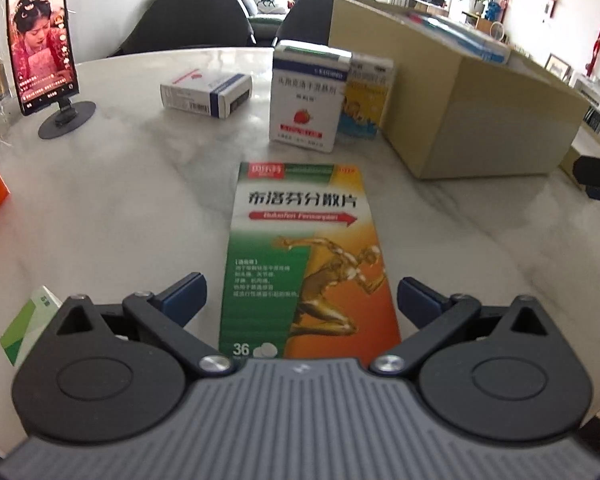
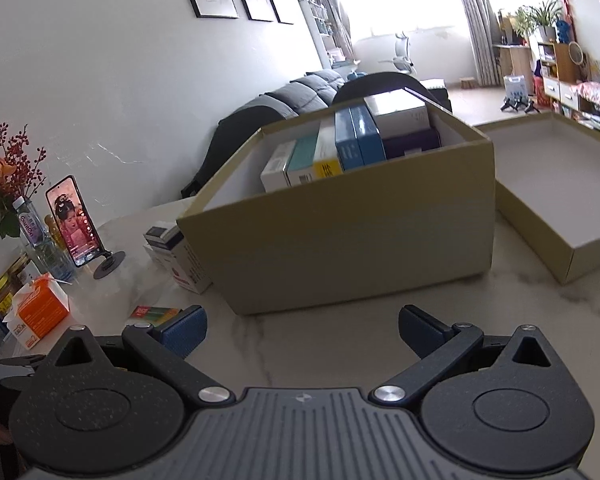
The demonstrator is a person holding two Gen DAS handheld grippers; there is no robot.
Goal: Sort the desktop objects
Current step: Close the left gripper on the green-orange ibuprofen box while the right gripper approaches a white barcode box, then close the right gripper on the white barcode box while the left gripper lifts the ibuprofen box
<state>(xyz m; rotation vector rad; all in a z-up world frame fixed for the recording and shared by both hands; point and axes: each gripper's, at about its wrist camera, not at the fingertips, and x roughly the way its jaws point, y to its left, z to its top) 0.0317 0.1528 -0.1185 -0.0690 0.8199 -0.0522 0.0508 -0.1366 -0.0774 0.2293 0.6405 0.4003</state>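
A phone (image 1: 40, 40) on its stand plays beside a flower vase (image 2: 44, 248).

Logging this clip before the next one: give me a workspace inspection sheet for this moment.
Surface: marble table, mostly bare.
Job's things: green-orange medicine box lying flat; strawberry box upright; cardboard box partly filled; lid beside it.
Clutter: phone on stand, orange carton, bottles.
Grippers: left hand-held gripper open, straddling the green-orange box; right hand-held gripper open, empty.
Cables: nothing seen.
Surroundings: chairs, sofa, framed pictures.
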